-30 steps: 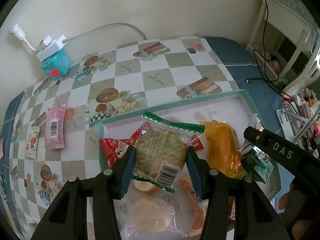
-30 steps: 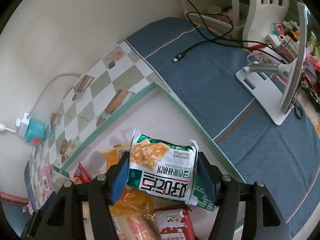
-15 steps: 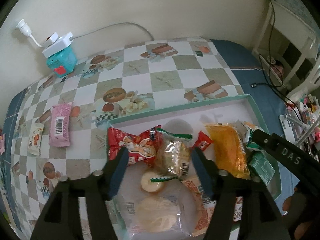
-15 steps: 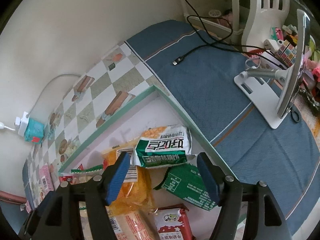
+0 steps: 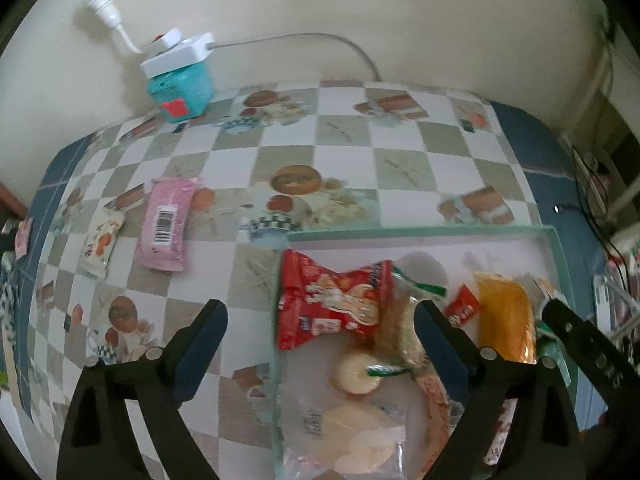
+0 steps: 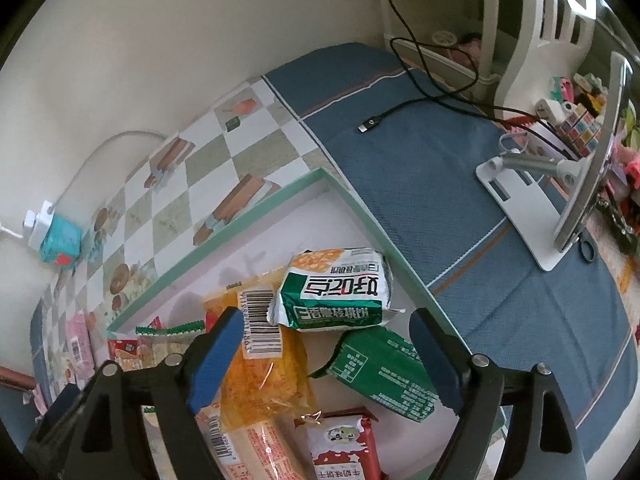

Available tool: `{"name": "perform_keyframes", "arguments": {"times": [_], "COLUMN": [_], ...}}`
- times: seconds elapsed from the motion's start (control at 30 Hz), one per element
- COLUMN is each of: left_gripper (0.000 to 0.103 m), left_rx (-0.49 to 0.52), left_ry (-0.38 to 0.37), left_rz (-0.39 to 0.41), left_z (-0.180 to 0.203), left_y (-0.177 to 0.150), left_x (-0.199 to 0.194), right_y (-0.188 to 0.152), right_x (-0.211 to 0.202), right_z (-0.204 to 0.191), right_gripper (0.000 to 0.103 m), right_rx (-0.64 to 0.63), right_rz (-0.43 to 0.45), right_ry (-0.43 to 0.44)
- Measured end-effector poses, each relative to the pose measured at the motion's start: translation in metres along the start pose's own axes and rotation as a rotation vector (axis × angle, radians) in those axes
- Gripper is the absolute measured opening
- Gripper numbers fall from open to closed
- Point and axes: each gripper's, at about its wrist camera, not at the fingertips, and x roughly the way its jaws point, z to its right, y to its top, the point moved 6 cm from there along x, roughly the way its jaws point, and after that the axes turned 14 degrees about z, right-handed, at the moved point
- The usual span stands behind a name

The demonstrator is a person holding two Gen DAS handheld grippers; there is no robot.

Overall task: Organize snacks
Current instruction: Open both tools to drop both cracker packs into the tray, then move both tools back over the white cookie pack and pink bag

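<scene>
A shallow tray with a mint-green rim [image 5: 420,234] holds several snack packs. My left gripper [image 5: 320,320] hangs above its left edge, jaws opening wide, nothing pressed between them. Below it lie a red pack [image 5: 332,304] and the green-edged cracker pack [image 5: 404,320], with an orange pack [image 5: 504,320] to the right. My right gripper [image 6: 326,344] is also opening above the tray [image 6: 248,208], gripping nothing. The green-and-white pack [image 6: 336,288] lies loose beyond its fingertips, on the orange pack [image 6: 260,368] and beside a dark green pack [image 6: 380,368].
On the checked cloth left of the tray lie a pink pack [image 5: 166,224] and a small white pack [image 5: 100,246]. A teal box with a power strip [image 5: 182,88] stands by the wall. On the blue cloth are a tablet stand [image 6: 520,196] and a cable [image 6: 372,124].
Both grippers went from shut on a pack to wide open. The cracker pack and the green-and-white pack dropped into the tray. The left gripper shifted left over the tray's edge.
</scene>
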Motion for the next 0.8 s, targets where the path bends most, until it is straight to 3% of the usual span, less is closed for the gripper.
{"name": "perform_keyframes", "arguments": {"times": [0.03,0.4,0.8], "left_gripper": [0.095,0.099,0.099], "left_rx": [-0.017,-0.122,-0.217], "left_ry": [0.008,0.090,0.107], "left_rz": [-0.001,-0.025,-0.023], "left_z": [-0.004,-0.045,-0.097], "left_y": [0.001,0.005,0.020], "left_x": [0.000,0.004,-0.005], "right_y": [0.001,-0.001,-0.006], "right_x": [-0.001,-0.004,-0.018], "right_z": [-0.001,-0.018,-0.050], "right_gripper": [0.103,0.103,0.103], "right_rx": [-0.004,-0.053,-0.128], "right_rz": [0.006,0.009,0.015], "right_ry": [0.001,0.005,0.017]}}
